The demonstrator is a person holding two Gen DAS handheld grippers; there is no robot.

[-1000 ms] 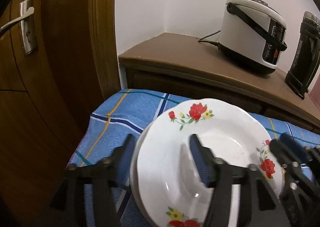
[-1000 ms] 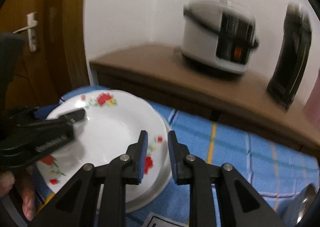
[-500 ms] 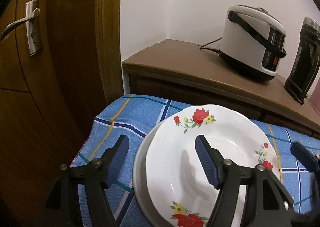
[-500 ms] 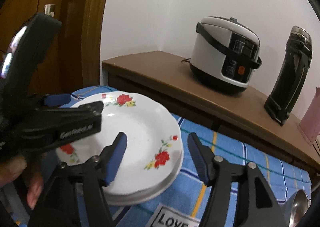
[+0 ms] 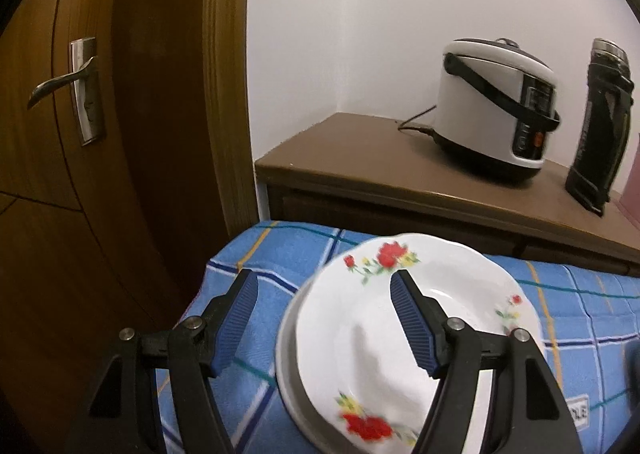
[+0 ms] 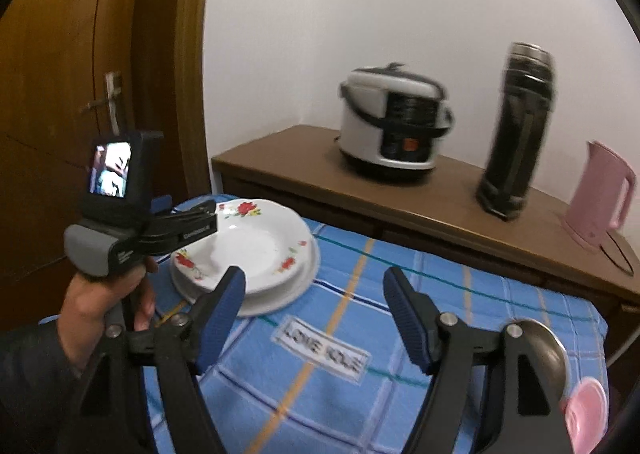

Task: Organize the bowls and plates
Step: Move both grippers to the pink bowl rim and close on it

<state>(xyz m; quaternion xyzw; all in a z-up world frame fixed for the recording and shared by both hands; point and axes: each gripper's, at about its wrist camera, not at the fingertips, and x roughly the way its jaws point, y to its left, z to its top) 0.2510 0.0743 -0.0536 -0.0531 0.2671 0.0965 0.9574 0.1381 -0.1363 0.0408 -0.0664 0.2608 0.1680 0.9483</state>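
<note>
Right wrist, claw (image 6: 314, 314) opening, apparently withdrawn, plates (image 6: 256, 250) stacked

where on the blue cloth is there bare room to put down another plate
Bare cloth lies between the plate stack and the metal bowl, around the printed label; the right gripper hovers over it, jaws opening, empty. The cloth's left end is crowded: stack plus left gripper. The sideboard is bare left of the rice cooker.

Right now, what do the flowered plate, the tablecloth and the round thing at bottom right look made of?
Flowered plate: glazed ceramic or possibly melamine; glossy white, printed red flowers.
Tablecloth: woven fabric, matte; blue plaid, drapes over the edge.
Round thing: likely polished steel; mirror-like grey sheen, mostly hidden behind the right tool.
</note>
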